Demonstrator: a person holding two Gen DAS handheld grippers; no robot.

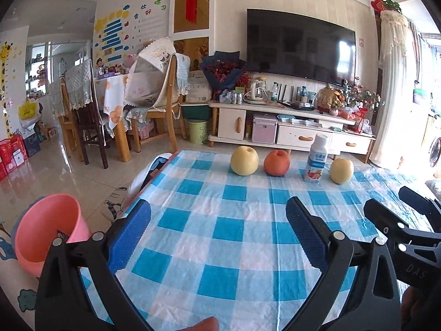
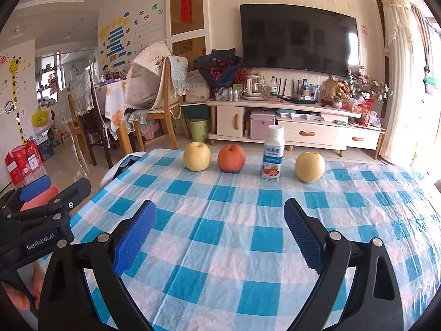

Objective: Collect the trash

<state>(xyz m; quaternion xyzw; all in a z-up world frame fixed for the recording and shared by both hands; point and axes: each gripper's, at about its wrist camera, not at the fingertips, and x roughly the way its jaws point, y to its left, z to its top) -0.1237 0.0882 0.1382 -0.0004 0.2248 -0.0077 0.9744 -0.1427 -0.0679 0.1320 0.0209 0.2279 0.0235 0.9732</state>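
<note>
A white yogurt drink bottle [image 1: 315, 160] [image 2: 273, 156] with a strawberry label stands upright near the far edge of the checked table. A pink bin [image 1: 45, 230] stands on the floor left of the table, beside my left gripper. My left gripper [image 1: 217, 226] is open and empty above the table's near left part; it also shows in the right wrist view [image 2: 55, 190]. My right gripper [image 2: 220, 226] is open and empty above the table's near middle; it shows at the right edge of the left wrist view [image 1: 399, 204].
A yellow pear [image 2: 197, 156], a red apple [image 2: 231, 158] and a second yellow pear [image 2: 310, 167] stand in the same row as the bottle. The blue checked tablecloth [image 2: 220, 248] covers the table. Chairs, a TV stand and a green bin [image 2: 199, 129] lie beyond.
</note>
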